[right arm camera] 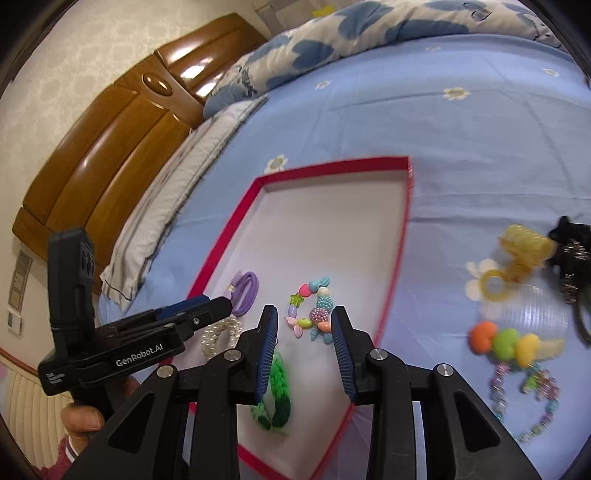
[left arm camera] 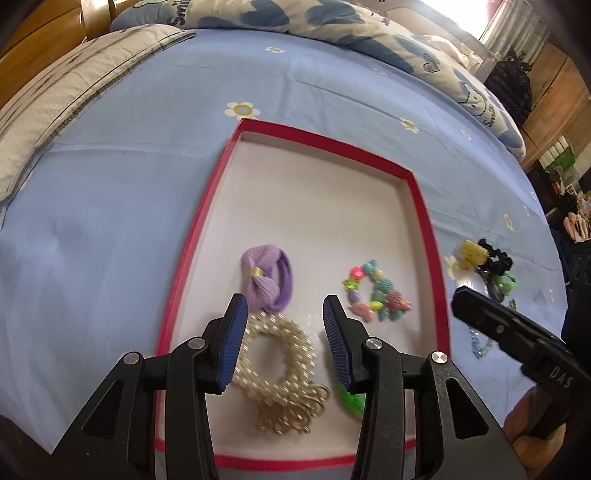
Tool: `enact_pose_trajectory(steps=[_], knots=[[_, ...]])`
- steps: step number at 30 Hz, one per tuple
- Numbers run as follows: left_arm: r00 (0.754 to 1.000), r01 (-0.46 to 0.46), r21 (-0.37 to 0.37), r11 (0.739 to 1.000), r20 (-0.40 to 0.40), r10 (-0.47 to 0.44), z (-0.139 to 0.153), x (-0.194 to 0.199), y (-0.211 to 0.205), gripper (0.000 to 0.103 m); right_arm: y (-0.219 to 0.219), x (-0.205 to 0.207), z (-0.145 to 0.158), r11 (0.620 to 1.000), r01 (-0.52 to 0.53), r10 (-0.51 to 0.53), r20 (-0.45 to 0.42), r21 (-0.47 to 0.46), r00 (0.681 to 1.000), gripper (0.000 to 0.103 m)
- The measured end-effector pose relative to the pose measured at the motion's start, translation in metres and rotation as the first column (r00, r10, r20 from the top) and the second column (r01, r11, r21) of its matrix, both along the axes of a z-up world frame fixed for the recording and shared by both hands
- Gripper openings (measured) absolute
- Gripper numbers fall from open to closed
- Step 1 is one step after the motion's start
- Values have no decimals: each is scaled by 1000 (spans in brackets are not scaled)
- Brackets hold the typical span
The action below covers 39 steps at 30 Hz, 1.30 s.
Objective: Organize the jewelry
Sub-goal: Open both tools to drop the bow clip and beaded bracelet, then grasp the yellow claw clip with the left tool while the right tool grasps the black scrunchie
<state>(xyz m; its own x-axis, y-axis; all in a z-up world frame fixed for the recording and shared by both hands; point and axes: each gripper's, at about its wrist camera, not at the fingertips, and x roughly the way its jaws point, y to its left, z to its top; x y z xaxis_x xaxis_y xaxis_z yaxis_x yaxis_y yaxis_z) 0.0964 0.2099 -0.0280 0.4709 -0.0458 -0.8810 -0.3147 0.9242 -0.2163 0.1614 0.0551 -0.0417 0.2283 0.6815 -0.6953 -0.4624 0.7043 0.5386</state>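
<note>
A red-rimmed white tray (left arm camera: 424, 206) (right arm camera: 406, 206) lies on the blue bed sheet. In it lie a purple hair tie (left arm camera: 267, 280) (right arm camera: 244, 291), a pearl bracelet (left arm camera: 277, 354) (right arm camera: 218, 338), a colourful bead bracelet (left arm camera: 376, 291) (right arm camera: 312, 317) and a green braided band (left arm camera: 351, 400) (right arm camera: 277, 391). My left gripper (left arm camera: 284, 343) is open above the pearl bracelet. My right gripper (right arm camera: 304, 350) is open and empty above the tray's near part, between the green band and the bead bracelet. Loose pieces lie on the sheet right of the tray: a yellow clip (right arm camera: 517, 251) (left arm camera: 471, 253), a black scrunchie (left arm camera: 496, 258) and a beaded necklace (right arm camera: 524, 384).
A pillow (left arm camera: 66, 107) and a folded quilt (left arm camera: 332, 18) lie at the far side of the bed. A wooden headboard (right arm camera: 110, 147) stands at the left. The right gripper's body (left arm camera: 517, 332) reaches in beside the tray's right edge.
</note>
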Motion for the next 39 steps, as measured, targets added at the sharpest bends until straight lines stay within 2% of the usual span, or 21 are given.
enact_pose_trajectory(steps=[6,14,24,28,33,39], knots=[[1000,17,-21,1000,17,-17,9,-5,-17,41,-36,-9,13,999,52,-52,18,14,998,33],[996,85,-31,996,29,-84,18,-2,-54,41,-89,-15,7,989,146,-146,11,-9,989,34],[986,169,-43,985,23,-168,19,16,-99,41,-157,-7,-6,955,294,-295,-11,-35,955,35],[979,204,-40,978,22,-203,21,27,-116,41,-179,0,-8,940,339,-340,-10,-37,940,38],[970,242,-38,970,24,-241,22,45,-138,41,-195,15,-9,926,376,-377,-16,-30,926,40],[960,281,-59,958,27,-280,20,72,-161,47,-198,43,-11,922,387,-387,-30,-15,921,42]])
